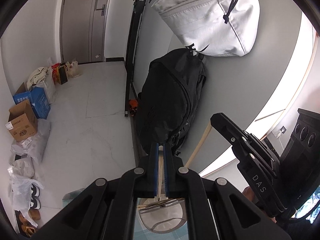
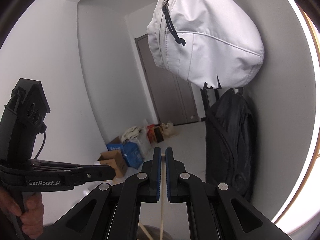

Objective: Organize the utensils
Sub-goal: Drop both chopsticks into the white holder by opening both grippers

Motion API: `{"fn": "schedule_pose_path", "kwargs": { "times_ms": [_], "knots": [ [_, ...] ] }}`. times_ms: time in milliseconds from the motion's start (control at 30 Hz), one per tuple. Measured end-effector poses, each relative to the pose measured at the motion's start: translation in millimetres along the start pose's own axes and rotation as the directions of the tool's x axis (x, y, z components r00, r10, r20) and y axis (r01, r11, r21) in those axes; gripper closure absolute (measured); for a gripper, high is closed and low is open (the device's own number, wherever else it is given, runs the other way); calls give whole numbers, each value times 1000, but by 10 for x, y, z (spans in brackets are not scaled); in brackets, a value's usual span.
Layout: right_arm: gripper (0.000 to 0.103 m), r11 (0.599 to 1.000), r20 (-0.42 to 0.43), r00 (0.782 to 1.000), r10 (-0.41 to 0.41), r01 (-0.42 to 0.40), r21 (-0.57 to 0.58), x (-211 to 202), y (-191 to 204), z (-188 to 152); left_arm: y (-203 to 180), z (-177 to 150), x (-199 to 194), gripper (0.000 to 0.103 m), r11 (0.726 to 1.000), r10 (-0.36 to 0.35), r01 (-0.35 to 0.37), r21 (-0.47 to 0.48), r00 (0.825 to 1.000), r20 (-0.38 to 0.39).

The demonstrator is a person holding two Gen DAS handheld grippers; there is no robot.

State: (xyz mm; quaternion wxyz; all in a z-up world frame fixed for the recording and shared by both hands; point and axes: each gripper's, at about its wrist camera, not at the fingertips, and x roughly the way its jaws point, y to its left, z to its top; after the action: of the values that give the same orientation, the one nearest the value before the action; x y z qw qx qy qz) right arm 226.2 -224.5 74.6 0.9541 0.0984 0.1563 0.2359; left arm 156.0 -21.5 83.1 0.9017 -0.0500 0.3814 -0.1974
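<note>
While my left tongs (image 1: 160,150) stand nearly closed, a pale wooden chopstick (image 1: 160,177) runs lengthwise in the narrow gap between their blue pads (image 1: 154,170); I cannot tell whether the pads actually press it. Its lower end dips toward a round metal container (image 1: 160,218) below the tongs, where more thin sticks lie across the rim. My right tongs (image 2: 163,154) are likewise drawn close around a second chopstick (image 2: 163,190), a slim cream-coloured rod that stands upright between the blue pads, its tip showing just past the fingertips. From the left wrist camera this same stick (image 1: 198,146) slants down from the black tip of the right tongs (image 1: 218,120). Both chopsticks look plain, smooth and unpainted. Beyond the tongs a black backpack (image 1: 172,100) hangs against the grey wall, with a white bag (image 1: 216,20) hanging above it. Farther off, on the pale floor (image 1: 90,120), cardboard boxes (image 1: 23,124) and plastic bags (image 1: 22,186) line the wall near a grey door (image 1: 84,20).
</note>
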Motion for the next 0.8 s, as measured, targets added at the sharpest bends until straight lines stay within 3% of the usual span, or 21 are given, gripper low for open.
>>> {"fn": "schedule_pose_path", "kwargs": {
  "times_ms": [300,400,533,633,733,800],
  "knots": [
    [97,997,-119,991,59,-53,58,28,-99,-424,131,-202,97,102,991,-132,130,-31,986,-106],
    [97,993,-158,984,85,-71,92,-7,-124,-527,157,-265,149,85,987,-162,157,-46,976,-147],
    [96,990,-172,981,84,-62,128,-140,-159,-589,172,-317,46,83,989,-142,136,-60,982,-124],
    [84,988,-169,983,77,-52,145,-269,-178,-575,183,-336,-96,81,993,-110,105,-63,989,-95],
    [69,989,-156,986,61,-38,145,-424,-158,-559,201,-362,-162,65,995,-76,70,-76,995,-70],
    [65,989,-153,987,58,-35,147,-489,-139,-540,214,-403,-255,57,995,-60,56,-88,997,-41]
  ]
}}
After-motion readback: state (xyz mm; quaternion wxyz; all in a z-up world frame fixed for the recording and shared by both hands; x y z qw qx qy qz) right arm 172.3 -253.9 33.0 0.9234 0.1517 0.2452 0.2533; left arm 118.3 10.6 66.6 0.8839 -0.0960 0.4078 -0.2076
